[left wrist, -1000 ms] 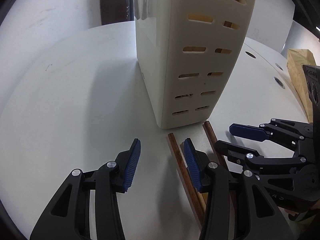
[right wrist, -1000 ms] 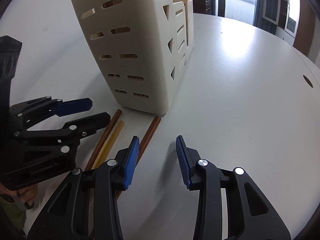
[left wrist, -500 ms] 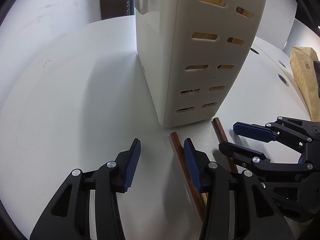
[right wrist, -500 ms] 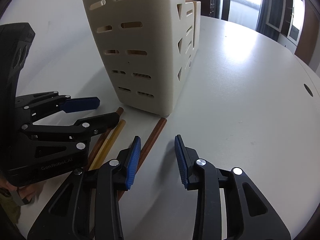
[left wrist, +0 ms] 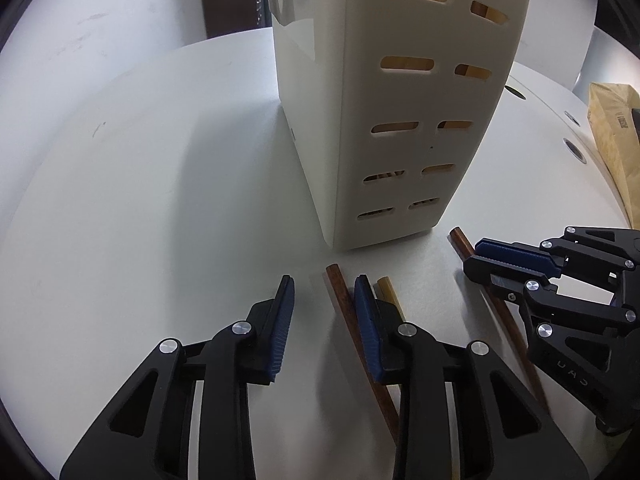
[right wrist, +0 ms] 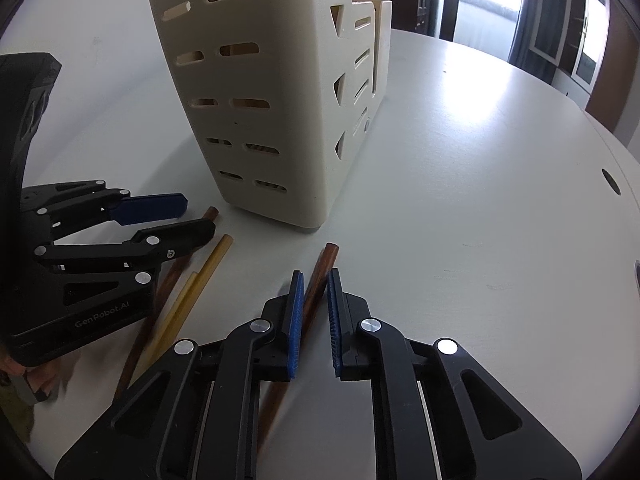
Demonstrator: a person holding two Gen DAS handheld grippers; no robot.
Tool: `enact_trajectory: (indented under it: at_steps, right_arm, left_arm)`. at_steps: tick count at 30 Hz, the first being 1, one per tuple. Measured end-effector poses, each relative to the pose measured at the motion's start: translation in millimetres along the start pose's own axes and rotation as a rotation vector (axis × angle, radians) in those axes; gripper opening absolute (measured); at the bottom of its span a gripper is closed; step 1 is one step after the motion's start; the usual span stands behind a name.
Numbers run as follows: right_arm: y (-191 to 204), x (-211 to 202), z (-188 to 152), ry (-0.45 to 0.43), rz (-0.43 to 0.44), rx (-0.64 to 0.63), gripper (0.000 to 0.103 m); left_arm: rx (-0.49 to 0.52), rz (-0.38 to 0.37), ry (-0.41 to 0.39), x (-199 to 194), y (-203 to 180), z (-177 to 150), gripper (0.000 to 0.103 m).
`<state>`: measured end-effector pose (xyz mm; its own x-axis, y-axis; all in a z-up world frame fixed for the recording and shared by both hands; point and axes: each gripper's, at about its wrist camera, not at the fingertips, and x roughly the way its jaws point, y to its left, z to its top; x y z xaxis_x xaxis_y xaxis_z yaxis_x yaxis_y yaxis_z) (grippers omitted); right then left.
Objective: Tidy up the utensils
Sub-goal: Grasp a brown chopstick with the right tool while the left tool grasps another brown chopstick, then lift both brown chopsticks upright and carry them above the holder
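Left wrist view: the left gripper [left wrist: 322,320] has been closing but its jaws are apart around a dark chopstick [left wrist: 344,304] that only touches the right pad, so it may roll away. The right gripper [right wrist: 315,312] looks nearly clamped on another brown chopstick [right wrist: 320,276] lying before the cream holder [right wrist: 260,112]; gripped this low, it could swing

Setting: office or meeting room. Evidence: large white table [right wrist: 480,184] with cable holes; tall windows [right wrist: 560,36] behind the table.

white table [right wrist: 480,208], cream utensil holder [right wrist: 280,120], loose chopsticks [right wrist: 208,268]
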<state>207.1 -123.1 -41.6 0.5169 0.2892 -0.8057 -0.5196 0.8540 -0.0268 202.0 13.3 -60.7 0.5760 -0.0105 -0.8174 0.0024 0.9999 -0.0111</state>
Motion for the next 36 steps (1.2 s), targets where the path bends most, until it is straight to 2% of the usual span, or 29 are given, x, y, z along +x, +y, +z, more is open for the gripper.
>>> enact_trajectory:
  at_steps: [3, 5, 6, 10, 13, 15, 18, 32, 33, 34, 36]
  right_arm:
    - [-2, -1, 0, 0.001, -0.005, -0.002, 0.009]
    - [-2, -2, -1, 0.002, -0.006, -0.005, 0.008]
    - [-3, -2, -1, 0.002, -0.005, -0.002, 0.008]
    - [-4, -3, -1, 0.008, -0.004, 0.014, 0.008]
    - [-6, -7, -2, -0.009, 0.009, 0.02, 0.008]
    - [-25, -6, 10, -0.027, 0.006, 0.015, 0.008]
    - [-20, -17, 6, -0.063, 0.009, 0.023, 0.008]
    - [-25, -73, 5, -0.232, -0.009, 0.049, 0.008]
    - [-25, -78, 3, -0.248, -0.009, 0.052, 0.008]
    - [-15, -88, -13, -0.268, -0.012, 0.052, 0.008]
    - [-12, -98, -15, -0.302, -0.015, 0.053, 0.008]
  left_arm:
    - [0.014, 0.016, -0.002, 1, -4, 0, 0.023]
    - [0.009, 0.009, 0.0, 1, -7, 1, 0.017]
    - [0.01, 0.013, 0.002, 2, -7, 1, 0.011]
    - [0.008, 0.021, -0.001, 3, -11, 0, 0.007]
    - [0.009, 0.014, -0.007, 2, -13, 0, 0.007]
    - [0.013, 0.021, -0.027, -3, -12, 2, 0.007]
    - [0.013, 0.02, -0.063, -15, -13, 3, 0.007]
    - [0.009, 0.031, -0.28, -89, -24, 6, 0.007]
    - [0.007, 0.031, -0.292, -94, -25, 6, 0.007]
    - [0.003, 0.032, -0.307, -101, -21, 5, 0.007]
    - [-0.002, 0.032, -0.337, -116, -14, 5, 0.007]
